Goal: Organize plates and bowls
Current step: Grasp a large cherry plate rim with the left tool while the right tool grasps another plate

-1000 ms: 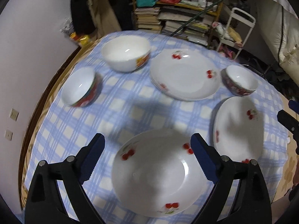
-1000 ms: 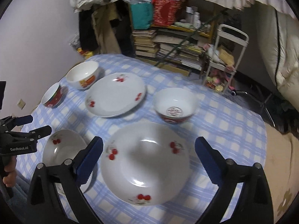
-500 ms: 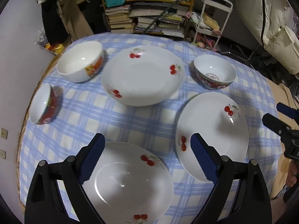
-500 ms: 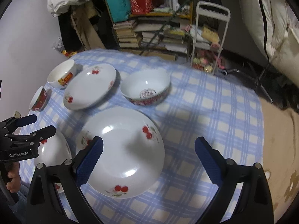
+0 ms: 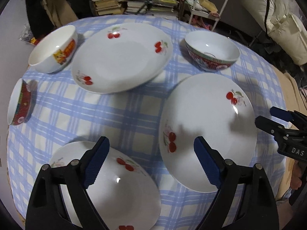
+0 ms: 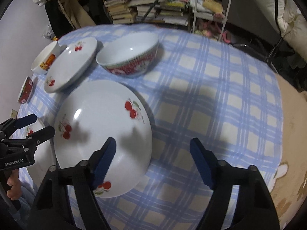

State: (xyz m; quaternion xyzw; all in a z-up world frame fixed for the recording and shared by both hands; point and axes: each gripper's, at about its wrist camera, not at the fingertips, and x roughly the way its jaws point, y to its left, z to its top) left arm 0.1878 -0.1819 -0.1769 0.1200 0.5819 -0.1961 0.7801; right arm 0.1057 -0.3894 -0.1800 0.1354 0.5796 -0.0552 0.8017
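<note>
Both grippers were closing in to grasp: the left gripper [image 5: 151, 161] over the near white cherry-printed ceramic plate [image 5: 115, 189], the right gripper [image 6: 153, 161] astride its neighbouring plate's [image 6: 99, 134] rim on the counter, jaws narrowing but empty, next needing to clamp.

A lived-in home room: checked tablecloth [image 5: 122, 118], crammed bookshelf [image 5: 138, 0], hanging clothes [image 6: 63, 9].

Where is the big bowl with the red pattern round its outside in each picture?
Left wrist view: the red-patterned bowl sits upper right, beyond the plate nearest the right gripper.
Right wrist view: the same bowl sits upper middle, just beyond the near cherry plate.
Shared landmark: the far cherry plate lies to the left of the bowl in both views.
</note>
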